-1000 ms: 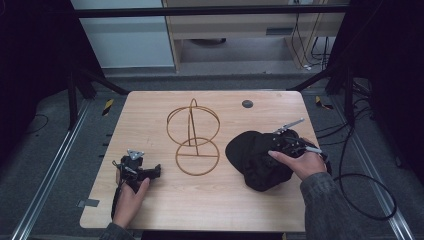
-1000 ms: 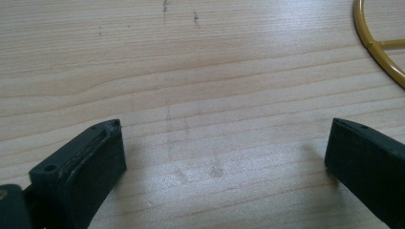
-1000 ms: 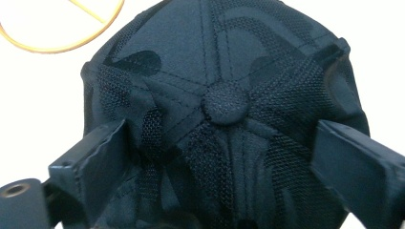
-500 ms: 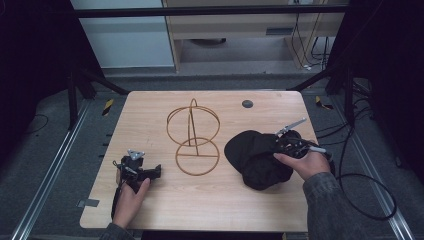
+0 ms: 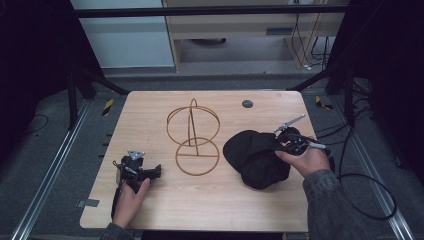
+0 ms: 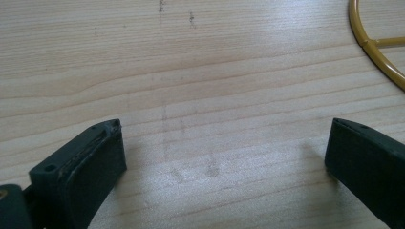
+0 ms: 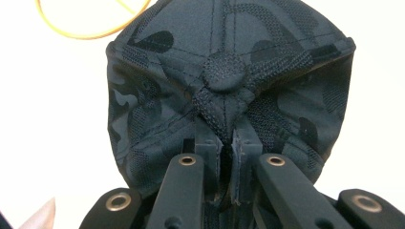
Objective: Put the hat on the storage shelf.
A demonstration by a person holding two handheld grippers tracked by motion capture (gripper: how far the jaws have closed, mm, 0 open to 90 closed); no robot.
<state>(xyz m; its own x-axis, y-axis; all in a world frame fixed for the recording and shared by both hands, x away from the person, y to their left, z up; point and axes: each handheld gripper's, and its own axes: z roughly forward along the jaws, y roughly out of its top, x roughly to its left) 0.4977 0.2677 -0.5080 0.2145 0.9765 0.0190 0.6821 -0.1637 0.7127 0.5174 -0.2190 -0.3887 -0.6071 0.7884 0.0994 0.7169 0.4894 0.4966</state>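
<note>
A black camouflage cap [image 5: 256, 158] lies on the right half of the wooden table [image 5: 150, 107]. My right gripper [image 5: 276, 144] is shut on the cap's crown fabric just below the top button [image 7: 223, 72], jaws pressed together with cloth between them [image 7: 228, 138]. A gold wire stand [image 5: 194, 134] made of rings on a post sits at the table's middle. My left gripper [image 5: 156, 171] rests on the table at the front left, held by a hand, its jaws wide apart over bare wood [image 6: 224, 143], with the stand's base ring [image 6: 377, 47] off to its right.
A small dark round disc [image 5: 247, 104] lies near the table's back edge. A cable [image 5: 370, 195] trails off the right side from the right gripper. Metal rails and dark floor surround the table.
The cap has bunched up and shifted slightly left under the right gripper. The left gripper has stayed where it was.
</note>
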